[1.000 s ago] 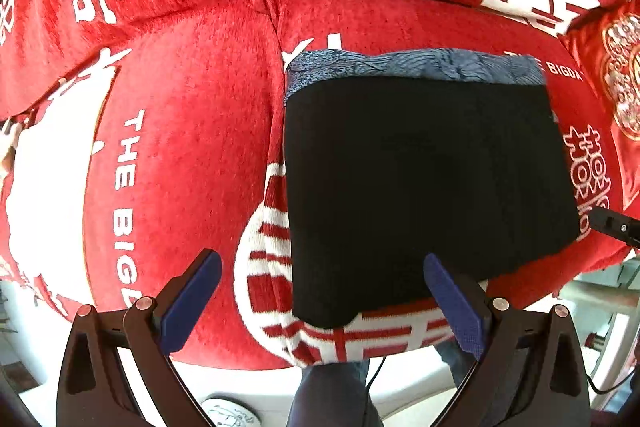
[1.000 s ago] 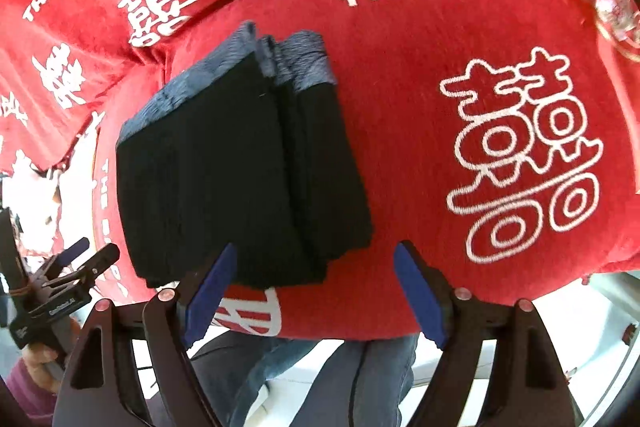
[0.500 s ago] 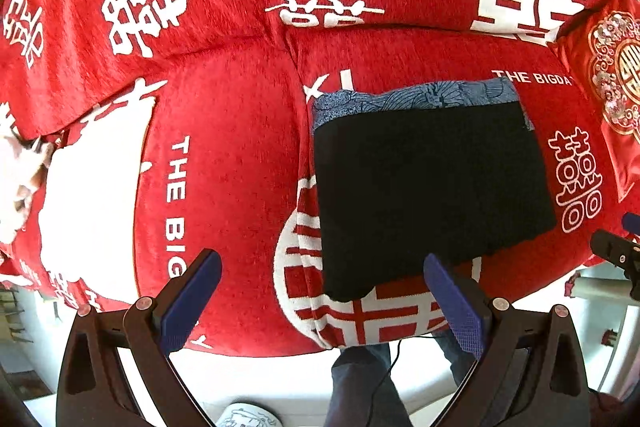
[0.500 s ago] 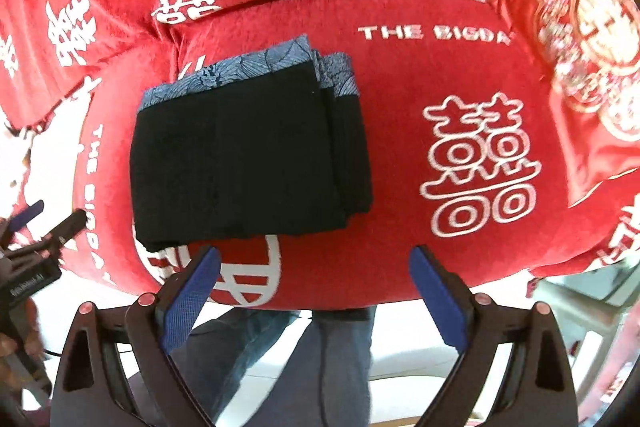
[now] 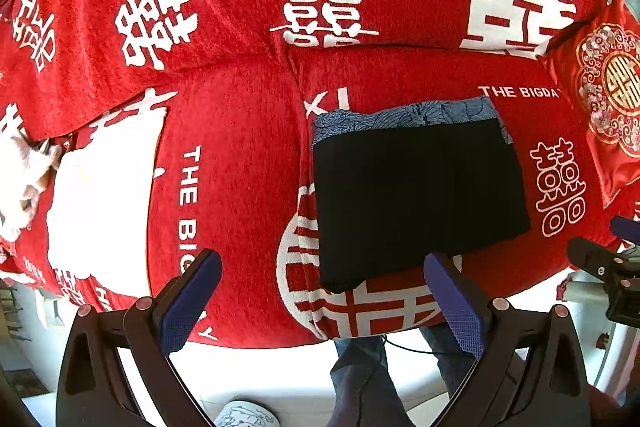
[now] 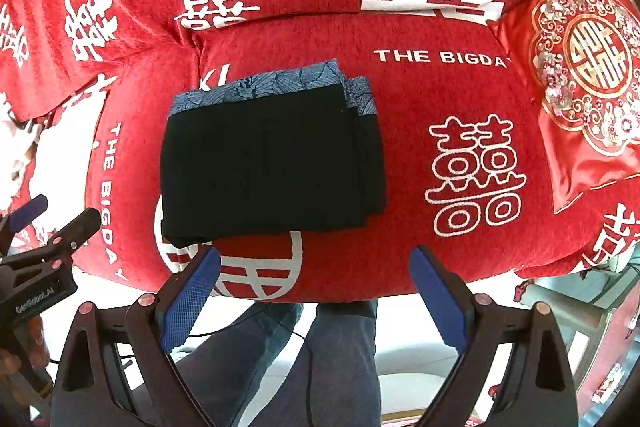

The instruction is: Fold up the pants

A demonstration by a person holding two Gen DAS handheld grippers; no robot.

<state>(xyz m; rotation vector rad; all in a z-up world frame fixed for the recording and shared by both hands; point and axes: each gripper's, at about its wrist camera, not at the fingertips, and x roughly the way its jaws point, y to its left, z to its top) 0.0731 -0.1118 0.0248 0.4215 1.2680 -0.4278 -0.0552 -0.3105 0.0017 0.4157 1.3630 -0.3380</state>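
Black pants [image 6: 272, 163] folded; both tongs [image 5: 322, 301] [image 6: 314, 291] spread, clear.

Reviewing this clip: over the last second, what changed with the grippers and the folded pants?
Both grippers pulled back from the sofa: the folded pants look smaller and sit farther from the left gripper and right gripper, with more of the red sofa cover in view. Nothing was grasped or released; both stay open and empty. The pants stayed folded in place, blue patterned waistband at the back.

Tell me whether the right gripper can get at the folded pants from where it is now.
Probably yes. The right gripper hangs open and empty in front of the sofa cushion, and the folded pants lie uncovered just ahead of its fingers, with nothing between them.
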